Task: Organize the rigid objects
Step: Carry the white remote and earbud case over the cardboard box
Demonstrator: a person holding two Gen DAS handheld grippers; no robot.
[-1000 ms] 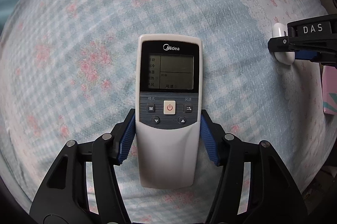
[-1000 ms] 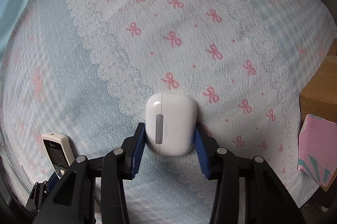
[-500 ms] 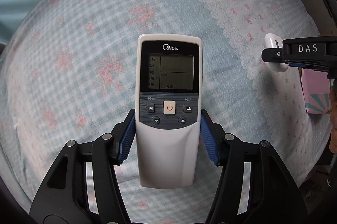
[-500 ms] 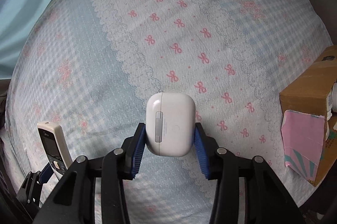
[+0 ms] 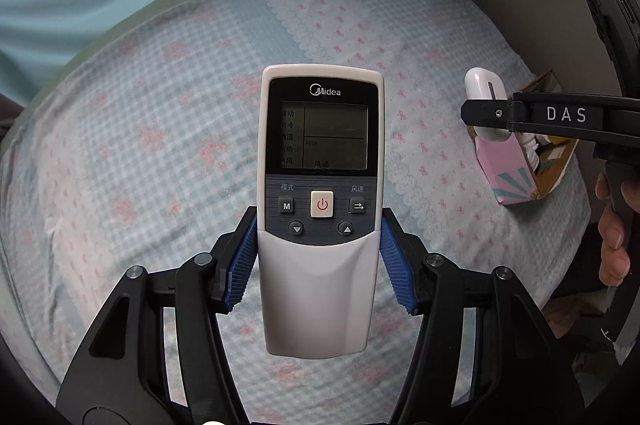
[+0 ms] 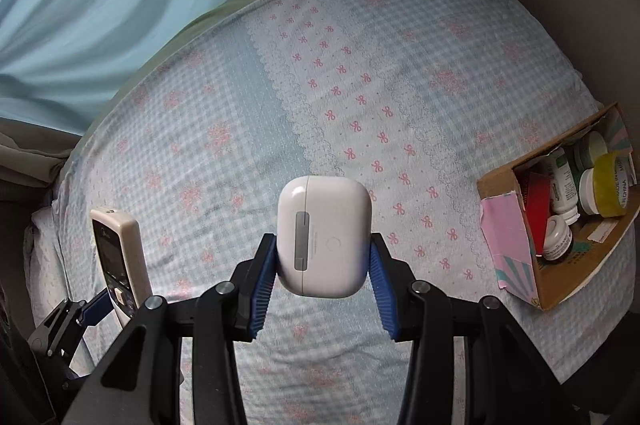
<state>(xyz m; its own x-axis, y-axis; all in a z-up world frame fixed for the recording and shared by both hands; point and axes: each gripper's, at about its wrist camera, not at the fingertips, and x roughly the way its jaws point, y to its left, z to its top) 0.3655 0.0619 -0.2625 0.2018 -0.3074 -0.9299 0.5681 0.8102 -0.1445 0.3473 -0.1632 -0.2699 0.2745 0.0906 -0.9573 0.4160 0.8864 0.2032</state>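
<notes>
My left gripper [image 5: 319,225] is shut on a white Midea remote control [image 5: 321,161], holding it by its sides well above the bed. The remote also shows at the lower left of the right wrist view [image 6: 120,257]. My right gripper [image 6: 323,245] is shut on a white earbud case [image 6: 324,237], also held high over the bed. The case and the right gripper show at the right of the left wrist view [image 5: 486,97]. An open cardboard box [image 6: 496,185] with pink flaps sits at the bed's right edge and holds several small bottles and jars.
The bed has a blue checked sheet with pink bows [image 6: 320,97]. A light blue curtain [image 6: 100,5] hangs behind it at left and a beige wall is at right. The box also shows in the left wrist view [image 5: 516,181], below the right gripper.
Both grippers have risen and pulled back from the bed with their objects still held. More of the bed, the curtain and the open box have come into view.
</notes>
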